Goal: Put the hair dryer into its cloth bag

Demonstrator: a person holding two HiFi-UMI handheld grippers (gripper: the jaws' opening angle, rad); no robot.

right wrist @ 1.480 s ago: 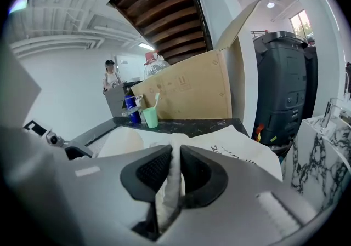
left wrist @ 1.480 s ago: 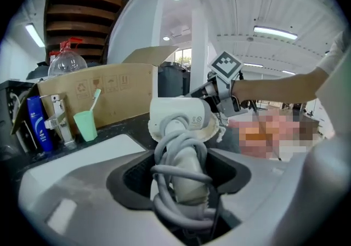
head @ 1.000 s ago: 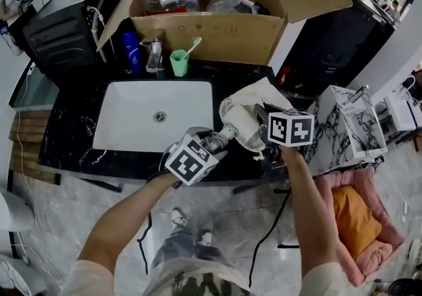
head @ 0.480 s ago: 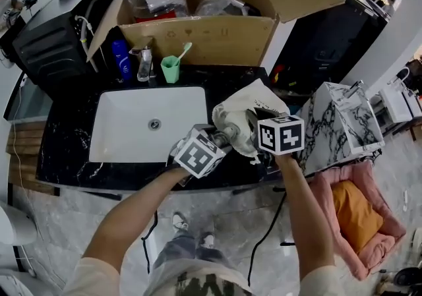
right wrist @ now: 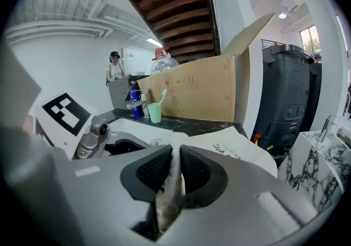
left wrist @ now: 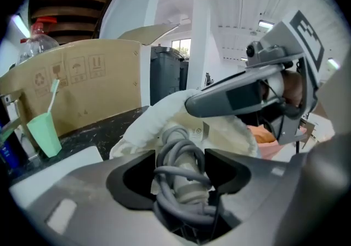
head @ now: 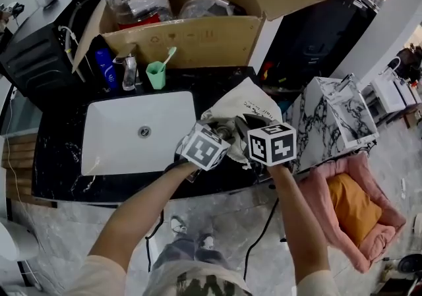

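Observation:
The hair dryer point(left wrist: 181, 176) is grey-white, with its grey cord coiled round the handle. My left gripper point(left wrist: 180, 165) is shut on that handle, and the dryer's head is inside the mouth of the cream cloth bag point(left wrist: 159, 116). In the head view the bag point(head: 247, 105) lies on the black counter right of the sink, with the dryer point(head: 227, 132) showing at its mouth. My right gripper point(right wrist: 176, 171) is shut on the bag's edge point(right wrist: 171, 184) and holds the mouth up. Both grippers point(head: 223, 136) point(head: 254, 124) are side by side at the counter's front.
A white sink point(head: 99, 149) sits left of the bag. Behind it stand a tap point(head: 128, 70), a blue bottle point(head: 104, 69) and a green cup with a toothbrush point(head: 156, 75). A large open cardboard box point(head: 191, 39) fills the back. A marble-patterned box point(head: 336, 120) stands at the right.
My left gripper has moved right with the dryer, toward the right gripper. The dryer's white head, plain to see before, is now mostly inside the bag. The right gripper has kept its hold.

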